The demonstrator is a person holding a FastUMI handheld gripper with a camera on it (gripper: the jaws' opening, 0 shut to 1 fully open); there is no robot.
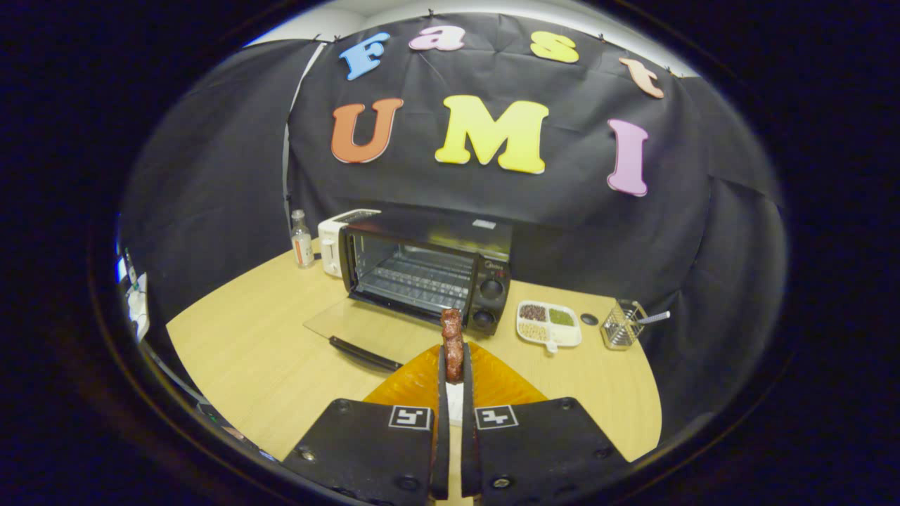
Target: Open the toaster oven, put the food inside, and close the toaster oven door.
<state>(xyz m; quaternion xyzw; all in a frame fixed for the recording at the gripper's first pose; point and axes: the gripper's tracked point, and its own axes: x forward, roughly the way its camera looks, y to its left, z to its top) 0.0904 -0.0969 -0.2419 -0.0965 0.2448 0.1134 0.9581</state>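
The tabletop (pixel 246 351) is evenly lit from overhead; straight edges are bowed by fisheye distortion, and focus is kept sharp.

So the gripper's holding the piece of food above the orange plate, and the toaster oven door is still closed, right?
Not quite. The gripper view shows the toaster oven door already open, folded down flat on the table. The rest holds: the gripper is shut on the piece of food above the orange plate.
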